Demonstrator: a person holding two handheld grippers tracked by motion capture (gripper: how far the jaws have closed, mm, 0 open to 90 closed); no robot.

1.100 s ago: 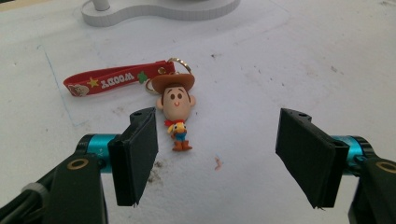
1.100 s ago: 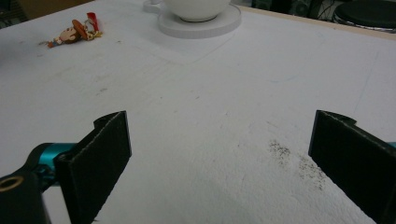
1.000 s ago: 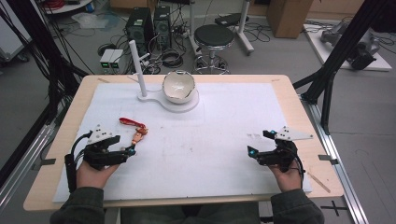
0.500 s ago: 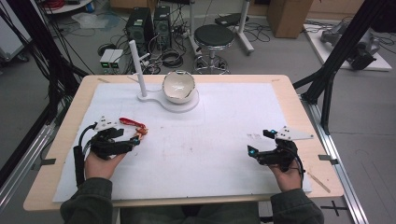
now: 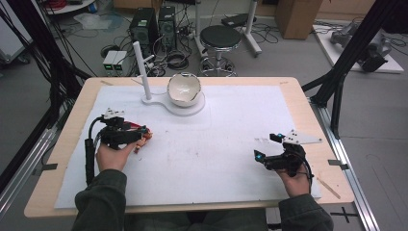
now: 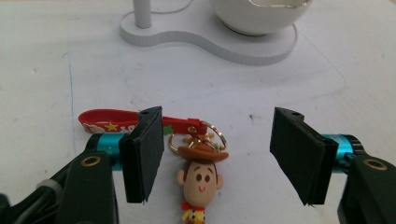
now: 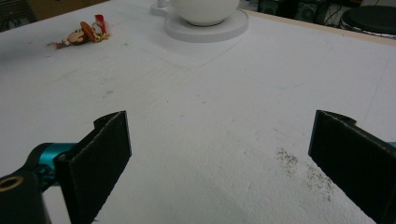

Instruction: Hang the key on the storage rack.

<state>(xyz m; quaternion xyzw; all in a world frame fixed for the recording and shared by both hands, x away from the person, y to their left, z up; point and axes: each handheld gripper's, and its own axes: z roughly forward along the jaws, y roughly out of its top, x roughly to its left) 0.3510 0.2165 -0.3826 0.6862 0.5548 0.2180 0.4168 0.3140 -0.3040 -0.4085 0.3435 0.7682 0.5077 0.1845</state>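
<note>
A cowboy-figure keychain (image 6: 201, 176) with a red strap (image 6: 107, 120) and gold ring lies flat on the white mat at the left; it is also seen as the keychain (image 5: 144, 137) from above and the keychain (image 7: 81, 35) far off. My left gripper (image 6: 219, 158) straddles it. The jaws have just been closing, and the figure's head lies between them, nearer the left pad, untouched. From above, the left gripper (image 5: 137, 137) covers most of the toy. My right gripper (image 5: 267, 147) rests at the right, open with nothing between its jaws, as the right gripper (image 7: 219, 163) view confirms.
A white bowl (image 5: 184, 89) sits on a white stand base (image 5: 195, 109) with an upright post (image 5: 143, 72) at the back middle of the mat. The wooden table edge (image 5: 57, 159) frames the mat. Stool, computers and cables stand beyond the table.
My left gripper has moved away from the person and to the right, coming over the keychain, and its jaws have narrowed a little. The right gripper has stayed put.
</note>
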